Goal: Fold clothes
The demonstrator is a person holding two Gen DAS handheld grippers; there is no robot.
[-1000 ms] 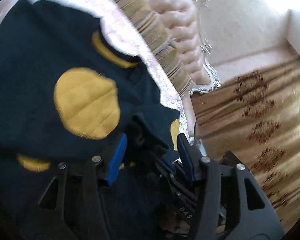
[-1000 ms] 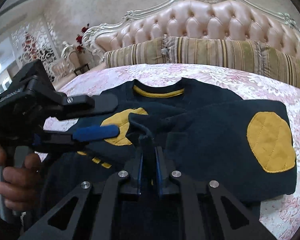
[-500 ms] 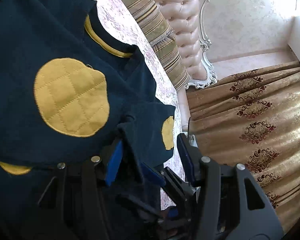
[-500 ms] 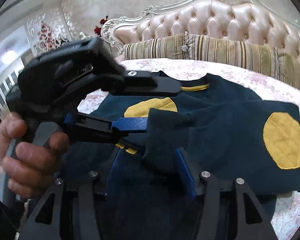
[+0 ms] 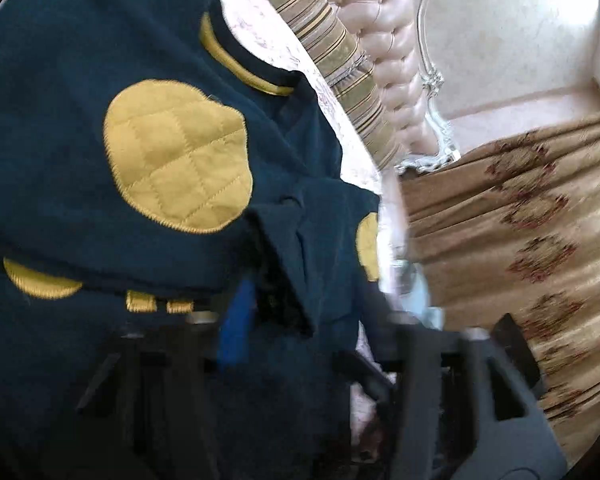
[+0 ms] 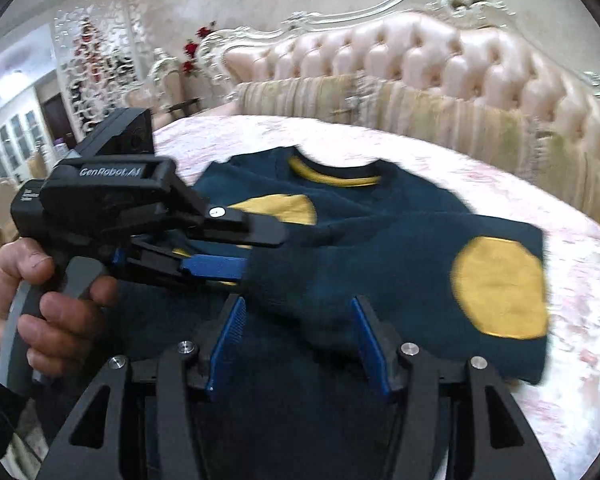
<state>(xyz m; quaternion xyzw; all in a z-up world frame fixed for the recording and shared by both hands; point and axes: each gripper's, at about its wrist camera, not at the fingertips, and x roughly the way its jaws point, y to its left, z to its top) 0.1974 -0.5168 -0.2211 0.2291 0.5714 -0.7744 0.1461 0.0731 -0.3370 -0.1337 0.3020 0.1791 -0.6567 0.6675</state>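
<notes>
On the pink patterned bedspread [image 6: 500, 184] lies the navy sweater with round yellow quilted patches [image 6: 400, 216] — sleeves folded across its body. Near its front edge, the right gripper [image 6: 300, 344] stands with blue pads apart around a sleeve cuff [image 6: 296, 280]. The left gripper [image 6: 256, 248] — held in a hand [image 6: 40, 304] — is likewise spread beside that cuff.

You worked over a bed [image 6: 500, 184] spread with a pale pink patterned cover. A navy sweater [image 6: 400, 264] with yellow patches lay flat on it, sleeves folded across the body, collar toward the headboard [image 6: 440, 60]. Striped pillows [image 6: 420, 112] lay along the head of the bed, apart from the sweater.
</notes>
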